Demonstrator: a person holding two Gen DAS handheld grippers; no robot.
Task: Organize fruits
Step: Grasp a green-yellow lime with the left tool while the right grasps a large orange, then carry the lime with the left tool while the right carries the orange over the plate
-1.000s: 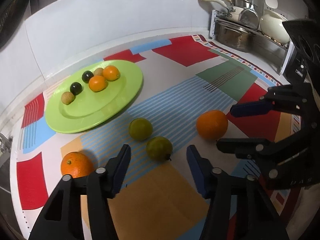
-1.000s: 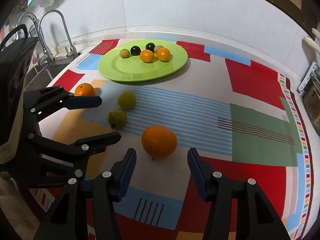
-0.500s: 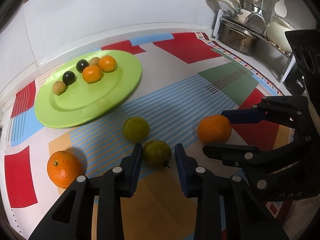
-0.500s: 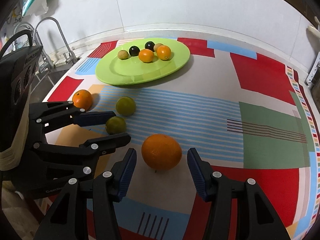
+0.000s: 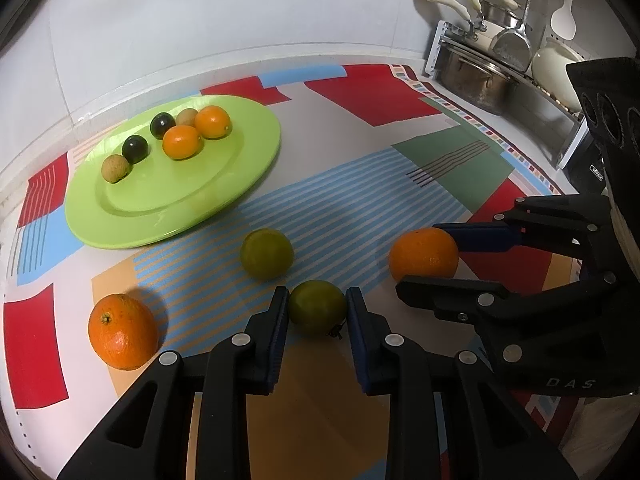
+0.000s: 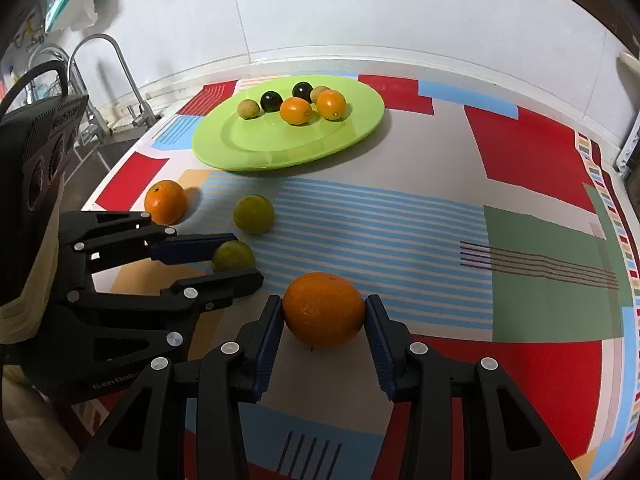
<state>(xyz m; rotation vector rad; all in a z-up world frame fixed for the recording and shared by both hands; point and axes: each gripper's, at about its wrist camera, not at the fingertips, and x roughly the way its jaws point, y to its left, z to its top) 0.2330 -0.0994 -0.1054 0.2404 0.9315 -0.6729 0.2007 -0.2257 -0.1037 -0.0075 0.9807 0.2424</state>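
Gripping both fruits at once: your left gripper (image 5: 317, 312) is clamped on a green lime (image 5: 317, 306), while your right gripper (image 6: 324, 330) has just closed onto an orange (image 6: 323, 309). Both rest on the tablecloth (image 6: 400, 160); lift straight, then carry them to the green plate (image 5: 224, 184).

Lime-green plate (image 5: 240, 184), orange oranges (image 6: 324, 310), red-blue-green patchwork tablecloth (image 6: 520, 152).

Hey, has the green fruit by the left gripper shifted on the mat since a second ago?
No. The green fruit sits at the same edge of the orange patch; only the left gripper closed onto it.
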